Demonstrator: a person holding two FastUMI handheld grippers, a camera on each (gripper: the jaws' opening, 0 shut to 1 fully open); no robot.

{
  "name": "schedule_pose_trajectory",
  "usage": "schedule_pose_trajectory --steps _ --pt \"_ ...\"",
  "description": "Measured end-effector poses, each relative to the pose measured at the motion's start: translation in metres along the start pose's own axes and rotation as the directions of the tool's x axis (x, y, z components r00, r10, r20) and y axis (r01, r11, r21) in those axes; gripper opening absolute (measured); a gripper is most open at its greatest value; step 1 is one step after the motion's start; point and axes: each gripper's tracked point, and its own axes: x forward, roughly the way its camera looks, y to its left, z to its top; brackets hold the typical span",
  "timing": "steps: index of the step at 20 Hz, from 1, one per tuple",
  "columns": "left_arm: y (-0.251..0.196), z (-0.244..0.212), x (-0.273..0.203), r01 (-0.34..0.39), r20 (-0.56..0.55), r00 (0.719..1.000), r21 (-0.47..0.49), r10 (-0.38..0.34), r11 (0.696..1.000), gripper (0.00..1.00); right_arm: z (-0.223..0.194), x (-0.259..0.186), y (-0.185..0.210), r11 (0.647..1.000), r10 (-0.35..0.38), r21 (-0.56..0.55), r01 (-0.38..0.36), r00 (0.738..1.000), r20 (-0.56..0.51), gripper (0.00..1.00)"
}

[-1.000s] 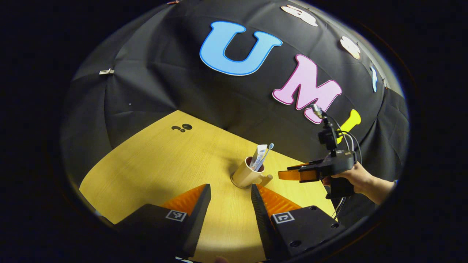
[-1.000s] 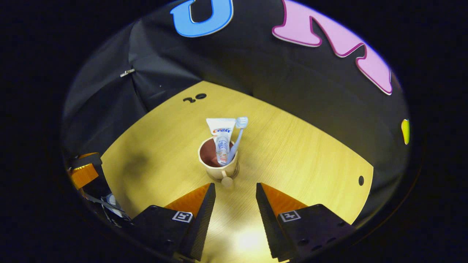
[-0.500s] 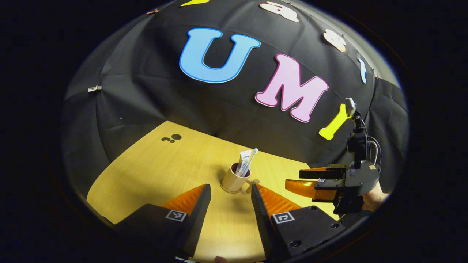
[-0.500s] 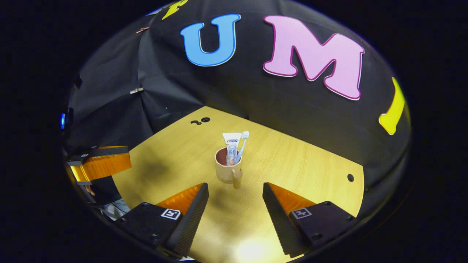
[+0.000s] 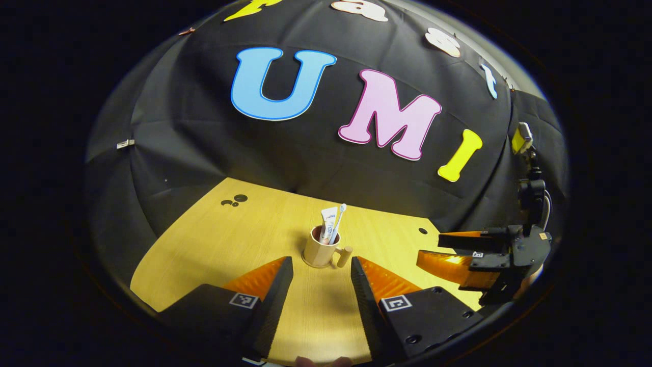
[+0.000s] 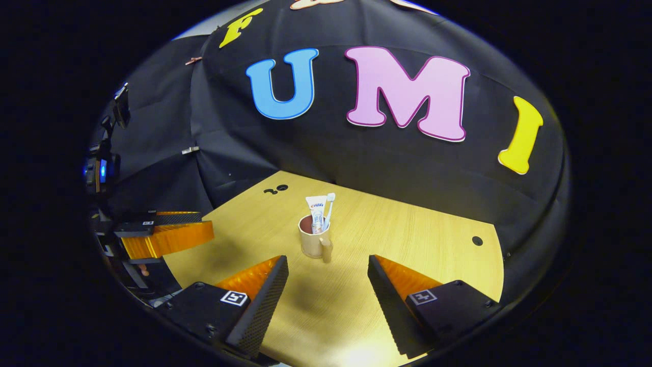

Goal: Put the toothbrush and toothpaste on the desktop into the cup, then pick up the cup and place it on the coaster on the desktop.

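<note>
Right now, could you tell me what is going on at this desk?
A person holds a gripper in each hand over the wooden desktop. The cup stands upright on it with the toothpaste and toothbrush inside. The left gripper and right gripper are open, clear of the cup and holding nothing. I cannot make out a coaster under the cup.

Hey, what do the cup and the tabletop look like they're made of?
The cup looks like matte ceramic or plastic: a smooth, even beige wall with a darker reddish inside and no grain; its knob-like handle may be wood, too small to tell. The tabletop looks like light wood or wood-look laminate: fine straight grain lines and a soft sheen under the light.
</note>
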Motion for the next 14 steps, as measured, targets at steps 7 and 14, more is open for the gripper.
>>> schedule_pose_trajectory --steps 7,14 --pt "-0.013 0.004 0.006 -0.005 0.007 1.0 0.043 0.005 0.999 0.81 -0.026 -0.01 -0.007 1.0 -0.017 -0.005 0.017 0.999 0.033 0.97" --pt "-0.024 0.008 0.005 0.004 0.009 1.0 0.067 -0.005 0.998 0.83 -0.014 -0.018 -0.015 0.999 -0.03 0.018 0.029 0.998 0.047 0.97"
